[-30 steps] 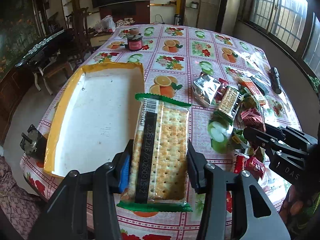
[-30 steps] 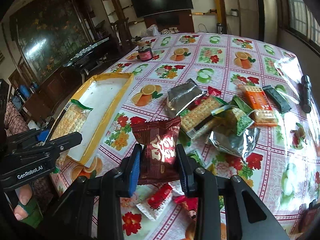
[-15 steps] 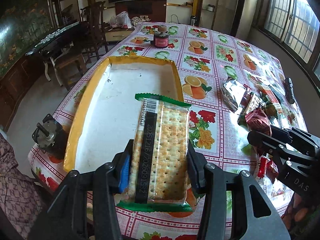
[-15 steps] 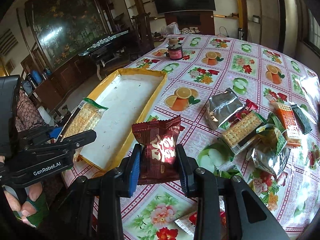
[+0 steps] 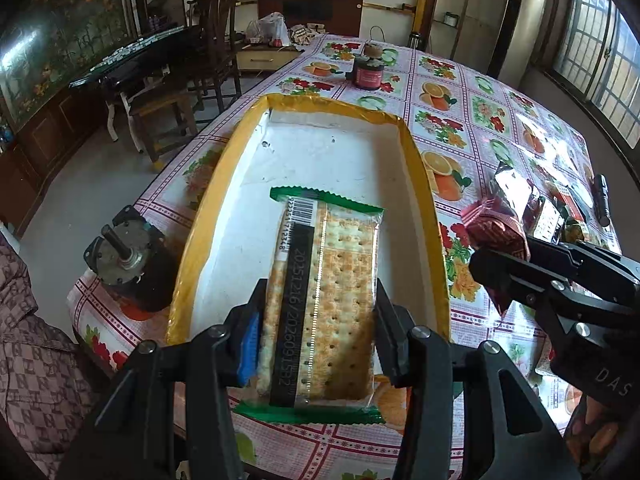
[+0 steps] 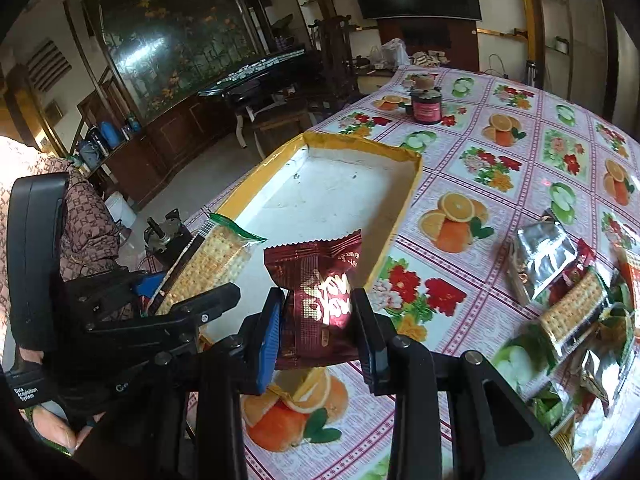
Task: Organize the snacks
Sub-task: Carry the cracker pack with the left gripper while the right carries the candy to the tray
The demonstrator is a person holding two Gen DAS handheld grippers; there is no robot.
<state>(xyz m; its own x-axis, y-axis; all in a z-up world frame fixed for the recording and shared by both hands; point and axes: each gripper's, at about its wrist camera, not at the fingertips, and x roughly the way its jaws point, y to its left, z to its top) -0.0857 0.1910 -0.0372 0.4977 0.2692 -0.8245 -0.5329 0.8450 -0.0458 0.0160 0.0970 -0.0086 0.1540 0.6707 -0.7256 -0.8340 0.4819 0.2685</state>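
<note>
My left gripper [image 5: 318, 320] is shut on a clear cracker packet with green ends [image 5: 324, 300], held over the near end of the yellow-rimmed white tray [image 5: 416, 160]. The tray's white floor is bare. My right gripper [image 6: 318, 328] is shut on a dark red snack bag [image 6: 320, 300], held above the table just off the tray's [image 6: 400, 208] near right corner. The red bag also shows in the left wrist view [image 5: 496, 228], and the cracker packet in the right wrist view [image 6: 212, 260].
A pile of loose snack packets [image 6: 568, 292] lies on the fruit-pattern tablecloth to the right. A dark jar [image 5: 370, 74] stands beyond the tray. A small electric motor [image 5: 128, 256] sits at the table's left edge. A black flashlight [image 5: 602, 200] lies far right.
Both grippers have moved left toward the tray with their packets. The cracker packet now hangs over the tray's near end, and the red bag is beside the tray's right rim.
</note>
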